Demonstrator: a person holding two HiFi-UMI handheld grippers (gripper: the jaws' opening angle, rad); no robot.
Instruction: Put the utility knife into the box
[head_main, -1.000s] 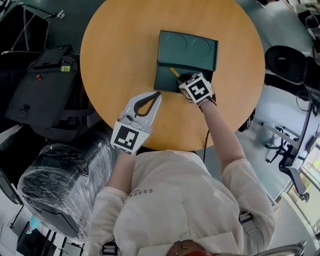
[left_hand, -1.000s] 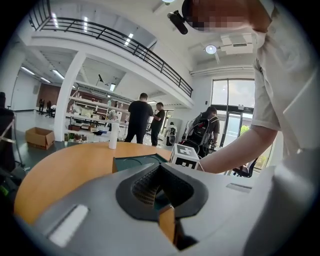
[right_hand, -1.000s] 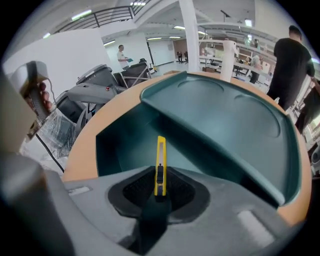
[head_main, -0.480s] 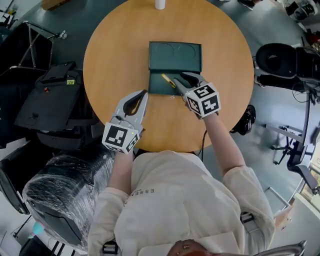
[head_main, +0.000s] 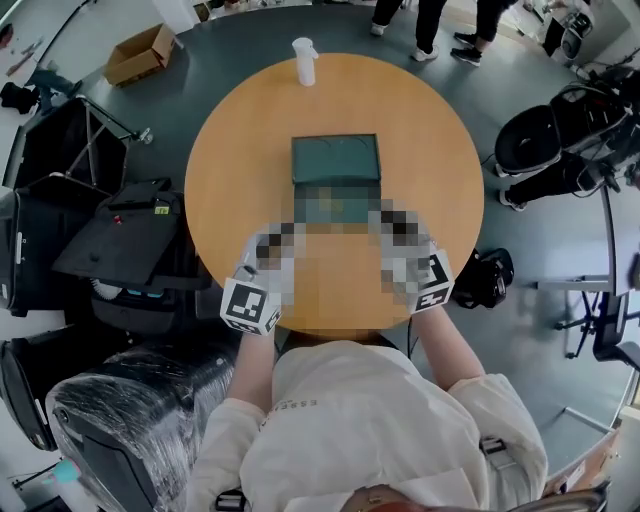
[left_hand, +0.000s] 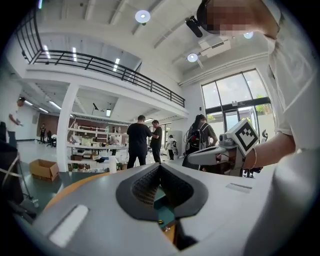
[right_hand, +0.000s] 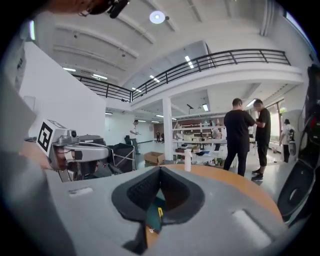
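Left tongs (left_hand: 160, 165), right tongs (right_hand: 161, 169), both closed

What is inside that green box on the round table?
A yellow sliver, likely the utility knife, shows in the green box in the right gripper view. The head view's blur patch covers the box's open half, so nothing more can be told.

box (head_main: 335, 160) on table (head_main: 230, 180) centre, utility knife (right_hand: 159, 212) in box, bottle (head_main: 304, 60) behind it at table's far edge
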